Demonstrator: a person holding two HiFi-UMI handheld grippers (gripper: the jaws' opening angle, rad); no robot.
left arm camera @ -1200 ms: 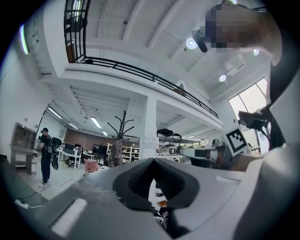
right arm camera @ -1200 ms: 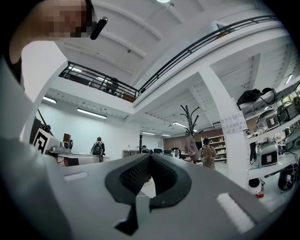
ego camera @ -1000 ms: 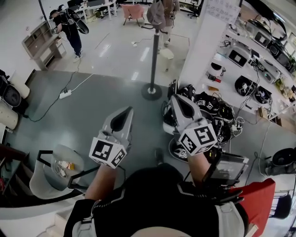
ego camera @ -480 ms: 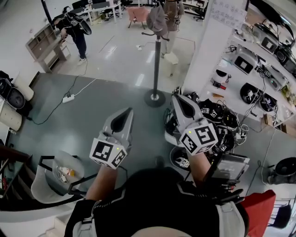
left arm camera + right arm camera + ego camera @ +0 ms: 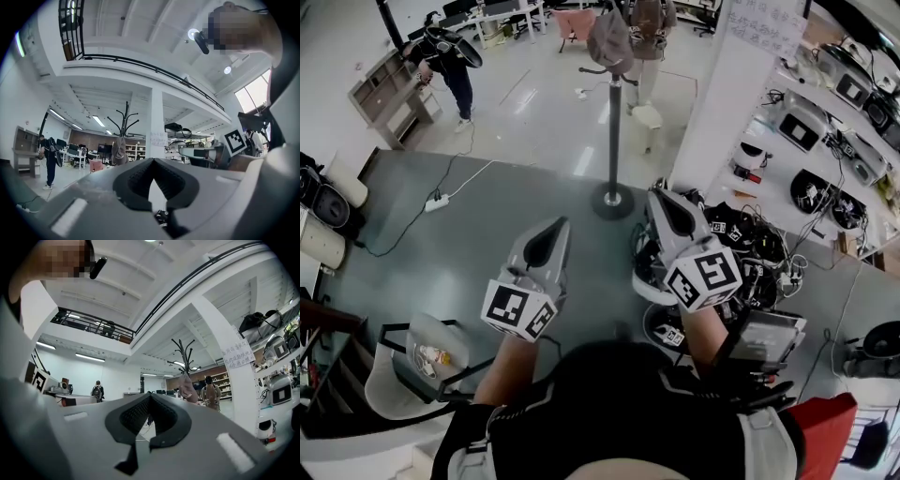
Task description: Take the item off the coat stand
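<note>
A grey-brown hat (image 5: pixel 609 42) hangs on the black coat stand (image 5: pixel 613 131), which stands on a round base on the floor well ahead of me. My left gripper (image 5: pixel 553 227) and right gripper (image 5: pixel 660 199) are held side by side in front of my chest, pointing toward the stand and far short of it. Both are shut with nothing between their pads. The left gripper view shows the hat (image 5: pixel 120 150) under the stand's hooks (image 5: pixel 123 117), beyond the jaws. In the right gripper view the hat (image 5: pixel 188 387) hangs right of the jaw tips.
A white pillar (image 5: pixel 722 84) rises right of the stand, with shelves of equipment (image 5: pixel 825 103) beyond. Devices and cables (image 5: pixel 741 244) lie heaped on the floor under my right gripper. One person (image 5: pixel 445 61) stands back left, another (image 5: pixel 649 28) behind the stand. A chair (image 5: pixel 412 361) sits lower left.
The head view has shifted a little, so the stand's base sits lower and the hat shows more fully. Both grippers stay shut in nearly the same place.
</note>
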